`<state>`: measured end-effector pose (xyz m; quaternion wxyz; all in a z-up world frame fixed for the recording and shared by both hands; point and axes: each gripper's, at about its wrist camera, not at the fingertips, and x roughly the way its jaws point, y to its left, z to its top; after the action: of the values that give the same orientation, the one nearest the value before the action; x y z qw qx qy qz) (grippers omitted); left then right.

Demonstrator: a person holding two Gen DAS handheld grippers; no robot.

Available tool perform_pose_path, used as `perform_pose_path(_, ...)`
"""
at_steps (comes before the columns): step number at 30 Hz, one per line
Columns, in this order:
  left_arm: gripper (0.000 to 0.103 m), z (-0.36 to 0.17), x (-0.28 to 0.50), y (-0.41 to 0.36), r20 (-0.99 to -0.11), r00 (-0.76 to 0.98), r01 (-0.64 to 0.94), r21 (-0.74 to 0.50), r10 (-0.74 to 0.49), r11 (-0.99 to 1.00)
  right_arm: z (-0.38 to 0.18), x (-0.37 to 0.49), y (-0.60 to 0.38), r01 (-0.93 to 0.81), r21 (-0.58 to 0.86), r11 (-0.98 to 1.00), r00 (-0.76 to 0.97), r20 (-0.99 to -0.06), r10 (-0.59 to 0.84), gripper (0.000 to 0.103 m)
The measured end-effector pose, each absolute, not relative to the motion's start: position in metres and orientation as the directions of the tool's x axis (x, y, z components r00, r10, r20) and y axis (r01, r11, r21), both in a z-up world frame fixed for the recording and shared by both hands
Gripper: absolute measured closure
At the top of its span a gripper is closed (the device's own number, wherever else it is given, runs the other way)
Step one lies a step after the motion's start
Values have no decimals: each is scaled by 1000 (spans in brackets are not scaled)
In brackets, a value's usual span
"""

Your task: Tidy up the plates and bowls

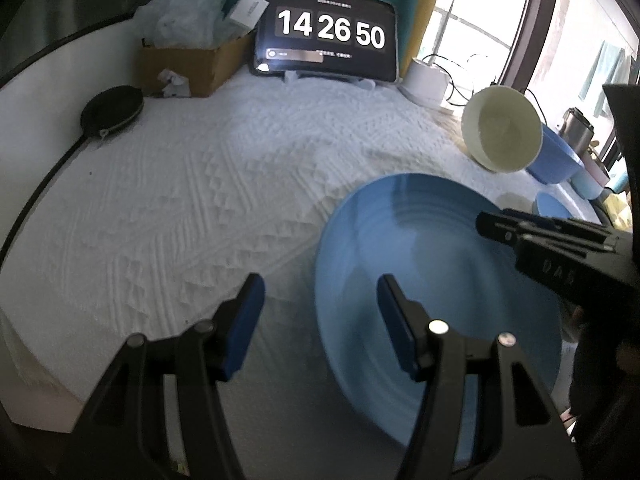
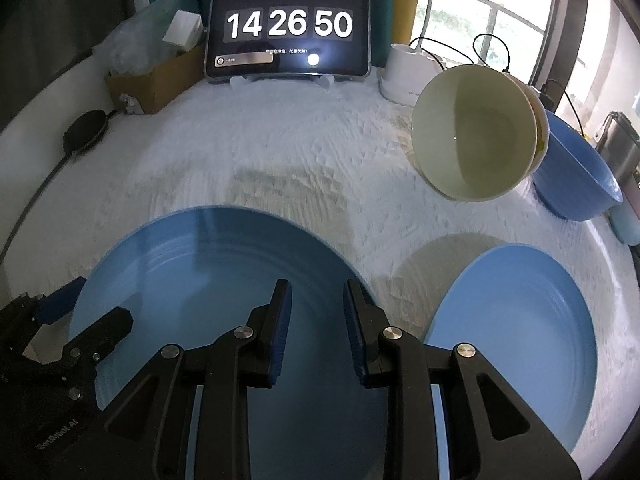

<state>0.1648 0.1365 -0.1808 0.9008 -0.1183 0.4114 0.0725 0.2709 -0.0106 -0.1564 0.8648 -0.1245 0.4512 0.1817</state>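
Both grippers empty, fingers apart: left gripper (image 1: 320,320) straddles the near plate (image 2: 224,280) rim, right gripper (image 2: 318,328) hovers over its middle. Second plate (image 2: 516,344) just right of the right fingers. Pinch rim squarely, lift level, stack there.

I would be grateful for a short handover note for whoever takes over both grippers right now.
Left gripper: open, empty, straddling the near-left rim of the large blue plate.
Right gripper: jaws narrow, nothing between them, hovering over the same plate.
Things: a second blue plate lies flat to its right, apart from it. Cream bowls, nested and tipped on their side, lean against the blue bowl at far right.
Done: the cream bowls are nested; little else looks sorted.
Left: probably stack the two plates, then right and group the bowls.
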Motion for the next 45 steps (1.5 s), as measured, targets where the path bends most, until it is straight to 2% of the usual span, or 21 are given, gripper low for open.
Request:
perform_pose_path(4, 46, -182, 165, 134, -756, 653, -222, -123, 53, 967, -154, 273, -9, -429, -48, 902, 533, -820, 210, 74)
perform_pose_path(6, 57, -182, 164, 135, -754, 652, -229, -105, 73, 968, -153, 274, -8, -428, -41, 903, 537, -815, 218, 74)
perform_pose_path(9, 65, -182, 163, 140, -750, 659, -221, -120, 57, 968, -153, 274, -8, -432, -30, 901, 535, -813, 229, 73)
perform_pose_path(12, 75, -181, 162, 137, -747, 663, -207, -119, 50, 971, -151, 274, -8, -443, -4, 897, 530, -808, 258, 65)
perform_pose_path(14, 78, -181, 161, 137, -746, 665, -209, -121, 51, 970, -150, 274, -7, -440, -25, 898, 546, -801, 246, 48)
perform_pose_path(15, 80, -181, 161, 139, -744, 666, -221, -120, 59, 968, -150, 275, -9, -436, -27, 900, 549, -800, 242, 46)
perform_pose_path(22, 83, -181, 158, 152, -741, 665, -268, -127, 88, 955, -164, 283, -14, -406, -25, 913, 505, -840, 201, 46)
perform_pose_path(24, 84, -181, 158, 153, -740, 667, -267, -135, 82, 954, -168, 279, -11, -419, -27, 907, 496, -844, 204, 48)
perform_pose_path(26, 84, -182, 158, 153, -739, 669, -260, -141, 73, 955, -174, 277, -7, -445, -5, 896, 463, -858, 224, 62)
perform_pose_path(30, 85, -183, 158, 155, -740, 671, -251, -172, 43, 952, -172, 275, -9, -437, -11, 900, 477, -850, 221, 65)
perform_pose_path(32, 85, -184, 158, 158, -741, 671, -251, -192, 28, 949, -169, 275, -11, -432, -10, 902, 482, -848, 221, 71)
perform_pose_path(38, 85, -180, 156, 164, -739, 673, -272, -217, 25, 937, -159, 268, -10, -454, -12, 891, 493, -836, 240, 78)
perform_pose_path(45, 85, -165, 150, 158, -714, 699, -263, -210, 36, 942, -142, 263, -15, -455, -8, 891, 521, -813, 259, 79)
